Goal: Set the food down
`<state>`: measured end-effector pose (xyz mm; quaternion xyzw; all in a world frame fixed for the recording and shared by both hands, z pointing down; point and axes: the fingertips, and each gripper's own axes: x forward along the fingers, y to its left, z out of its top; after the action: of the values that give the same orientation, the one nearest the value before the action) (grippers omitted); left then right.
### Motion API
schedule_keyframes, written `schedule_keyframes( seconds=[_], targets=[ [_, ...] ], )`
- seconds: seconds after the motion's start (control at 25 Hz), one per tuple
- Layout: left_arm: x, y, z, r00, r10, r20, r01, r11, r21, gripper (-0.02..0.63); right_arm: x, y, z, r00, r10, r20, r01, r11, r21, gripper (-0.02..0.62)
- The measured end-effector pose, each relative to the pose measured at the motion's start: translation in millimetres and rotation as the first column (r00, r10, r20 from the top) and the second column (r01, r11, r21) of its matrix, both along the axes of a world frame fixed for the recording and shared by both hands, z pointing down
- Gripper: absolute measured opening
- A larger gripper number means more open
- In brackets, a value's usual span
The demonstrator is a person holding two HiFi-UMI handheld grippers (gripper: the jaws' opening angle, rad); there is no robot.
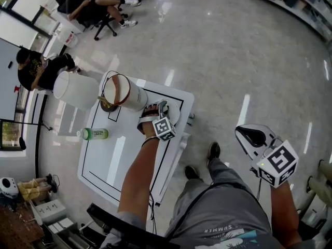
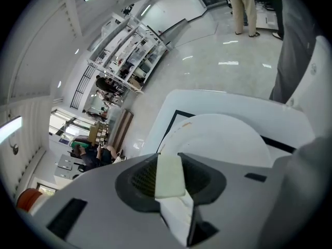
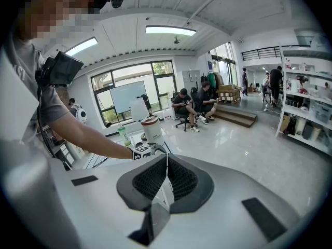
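While the right gripper [image 1: 250,137] hangs off the tabletop [image 1: 122,160], jaws closed on nothing, the left gripper [image 1: 162,109] pinches a pale slab of food [image 2: 169,176] just over the white plate [image 2: 223,134] at the tabletop's edge. Beyond stand a brown-rimmed white canister [image 1: 127,93], a green bottle [image 1: 94,134] and a larger white drum [image 1: 75,91].

The person's grey shirt [image 1: 224,231] reads "SUMMER".
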<state>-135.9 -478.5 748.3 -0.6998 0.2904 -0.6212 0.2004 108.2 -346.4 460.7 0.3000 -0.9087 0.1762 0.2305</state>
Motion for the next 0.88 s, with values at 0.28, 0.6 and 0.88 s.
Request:
schedule_keyframes(
  seconds=[0.28,0.6,0.88],
  targets=[
    [6,7,1,0.999,0.032,0.010,-0.032,0.999,-0.018,0.101,-1,3,2,1.000,0.000,0.003,0.000,1.000,-0.006,0.008],
    [8,17,-1,0.999,0.009,-0.039,-0.010,0.999,-0.038,0.107,-4,12,4,1.000,0.005,0.004,-0.005,1.000,-0.007,0.008],
    [15,23,-17,0.996,-0.008,-0.089,0.006,1.000,-0.031,0.110,-2,20,-1,1.000,0.010,0.004,-0.010,1.000,-0.008,0.008]
  ],
)
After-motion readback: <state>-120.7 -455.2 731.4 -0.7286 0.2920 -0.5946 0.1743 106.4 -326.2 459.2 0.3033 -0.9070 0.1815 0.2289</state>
